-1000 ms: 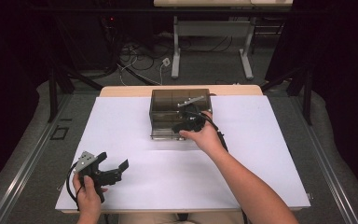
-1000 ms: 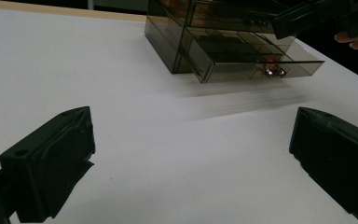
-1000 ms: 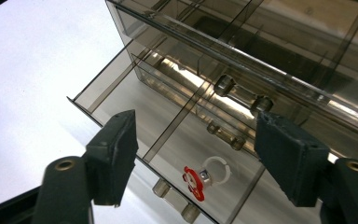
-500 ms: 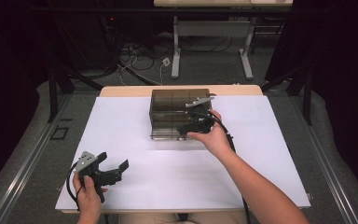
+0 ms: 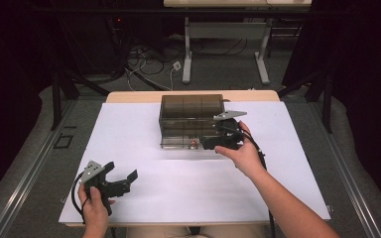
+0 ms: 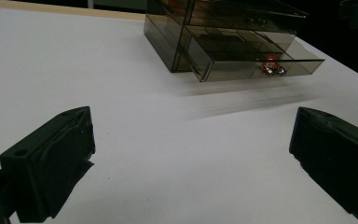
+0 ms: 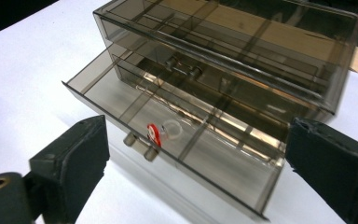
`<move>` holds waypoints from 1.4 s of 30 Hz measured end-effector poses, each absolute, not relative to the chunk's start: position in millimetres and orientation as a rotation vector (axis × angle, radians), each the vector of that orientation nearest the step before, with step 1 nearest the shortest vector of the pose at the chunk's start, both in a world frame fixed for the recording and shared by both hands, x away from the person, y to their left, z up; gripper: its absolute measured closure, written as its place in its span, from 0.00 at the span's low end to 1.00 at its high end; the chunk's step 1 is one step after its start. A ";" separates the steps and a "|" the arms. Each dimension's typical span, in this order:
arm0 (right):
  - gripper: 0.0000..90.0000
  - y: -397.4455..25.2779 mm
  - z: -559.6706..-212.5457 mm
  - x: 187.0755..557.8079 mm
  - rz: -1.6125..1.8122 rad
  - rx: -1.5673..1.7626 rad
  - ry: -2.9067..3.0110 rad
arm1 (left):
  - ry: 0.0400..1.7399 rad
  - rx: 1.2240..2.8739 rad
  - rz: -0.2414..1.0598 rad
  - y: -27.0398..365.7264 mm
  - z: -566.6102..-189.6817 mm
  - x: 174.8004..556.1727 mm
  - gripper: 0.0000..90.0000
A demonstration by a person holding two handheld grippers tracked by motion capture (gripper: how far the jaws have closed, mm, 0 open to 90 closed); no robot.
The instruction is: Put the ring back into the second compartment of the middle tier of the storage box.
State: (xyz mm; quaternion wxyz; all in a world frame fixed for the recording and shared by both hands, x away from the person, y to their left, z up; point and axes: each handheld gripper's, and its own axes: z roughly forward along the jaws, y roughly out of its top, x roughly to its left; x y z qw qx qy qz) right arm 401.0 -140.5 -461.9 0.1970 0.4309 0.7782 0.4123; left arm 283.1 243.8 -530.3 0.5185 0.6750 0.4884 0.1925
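Holding my left gripper (image 5: 124,179) low over the near left part of the white table (image 5: 129,134), I have its jaws spread wide with nothing between them. In the left gripper view the smoky drawer box (image 6: 223,28) stands well ahead of it and apart. Toward the middle, that box (image 5: 191,119) sits at the far side of the table, its bottom drawer (image 7: 168,140) pulled out toward me. A small red and clear ring (image 7: 161,130) lies in the drawer, just behind the front wall and above the two knobs (image 7: 140,147). On the right, my right gripper (image 5: 218,141) hovers just at the drawer's front, jaws wide apart and empty.
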 end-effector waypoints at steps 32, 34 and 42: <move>0.00 -239.7 -504.7 322.1 1.146 1.264 1.954 | 1.177 1.624 0.462 241.0 -531.0 282.9 0.00; 0.00 -243.6 -509.8 319.1 1.155 1.271 1.941 | 1.178 1.626 0.463 240.9 -531.0 282.9 0.00; 0.00 -260.1 -528.5 305.5 1.069 1.272 1.918 | 1.182 1.623 0.460 240.7 -531.5 283.7 0.00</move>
